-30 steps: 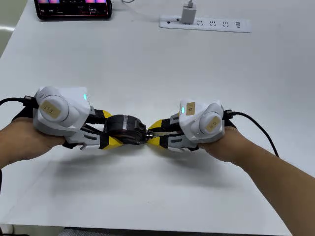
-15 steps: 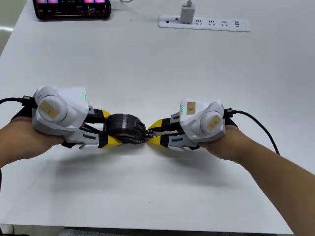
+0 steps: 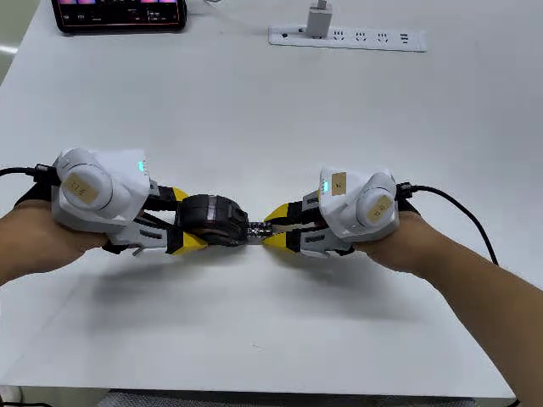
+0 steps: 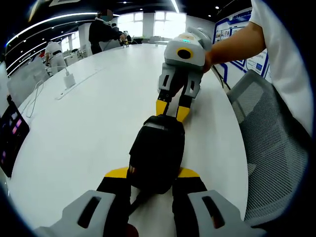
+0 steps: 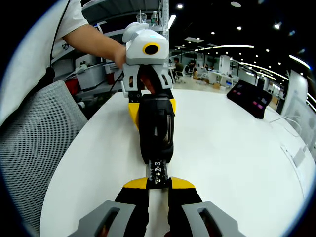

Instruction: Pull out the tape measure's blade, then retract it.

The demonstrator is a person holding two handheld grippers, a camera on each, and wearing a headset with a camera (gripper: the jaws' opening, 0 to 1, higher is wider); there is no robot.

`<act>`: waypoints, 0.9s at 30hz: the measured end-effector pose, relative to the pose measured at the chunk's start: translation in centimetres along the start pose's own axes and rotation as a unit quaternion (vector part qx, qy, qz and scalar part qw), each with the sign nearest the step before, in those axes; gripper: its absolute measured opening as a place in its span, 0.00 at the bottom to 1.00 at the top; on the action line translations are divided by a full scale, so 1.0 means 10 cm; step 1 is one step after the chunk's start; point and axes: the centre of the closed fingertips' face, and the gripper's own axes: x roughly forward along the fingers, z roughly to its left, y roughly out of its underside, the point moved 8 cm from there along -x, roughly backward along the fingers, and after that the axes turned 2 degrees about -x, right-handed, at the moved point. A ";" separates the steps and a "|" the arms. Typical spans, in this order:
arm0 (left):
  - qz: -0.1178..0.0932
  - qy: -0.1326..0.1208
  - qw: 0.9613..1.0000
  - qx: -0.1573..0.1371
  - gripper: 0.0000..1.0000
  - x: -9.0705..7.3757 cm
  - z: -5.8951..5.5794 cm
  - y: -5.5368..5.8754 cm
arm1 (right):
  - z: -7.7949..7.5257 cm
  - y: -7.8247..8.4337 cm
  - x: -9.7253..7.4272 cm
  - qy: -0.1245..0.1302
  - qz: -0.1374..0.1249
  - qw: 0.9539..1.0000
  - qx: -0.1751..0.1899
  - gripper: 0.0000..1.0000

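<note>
**Short length of blade drawn between two hand-held grippers**

A broad white worktop point(image 3: 254, 110) with a rounded end is seen in a large open office lit by ceiling strips. A grey mesh chair point(image 5: 39, 133) is placed at its edge.

The black, squat tape measure case point(image 3: 212, 220) is held just above the near part of the worktop. It is pinched across its sides by the yellow-tipped left hand-held gripper point(image 3: 185, 220). A short stretch of printed metal blade point(image 5: 158, 170) is drawn out of the case. Its free end is clamped between the pressed-together jaws of the right hand-held gripper point(image 3: 273, 229), which is set nose to nose with the left one and just beside the case.

A white power strip point(image 3: 346, 36) with a white charger plugged in point(image 3: 320, 15) is laid at the far edge. A dark tablet with a lit screen point(image 3: 119, 13) is placed at the far left, well apart from the tape measure. Nothing is set between them and the grippers.
</note>
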 end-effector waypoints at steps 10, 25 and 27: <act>0.001 0.000 1.000 -0.001 0.27 -0.01 -0.01 -0.01 | 0.00 0.06 -0.11 0.006 0.010 1.000 -0.004 0.10; 0.003 0.001 1.000 -0.002 0.27 -0.01 -0.01 0.00 | 0.00 0.15 -0.28 0.012 0.026 1.000 -0.012 0.10; 0.003 0.001 1.000 -0.003 0.27 -0.01 -0.01 0.01 | 0.00 0.16 -0.32 0.014 0.027 0.999 -0.011 0.10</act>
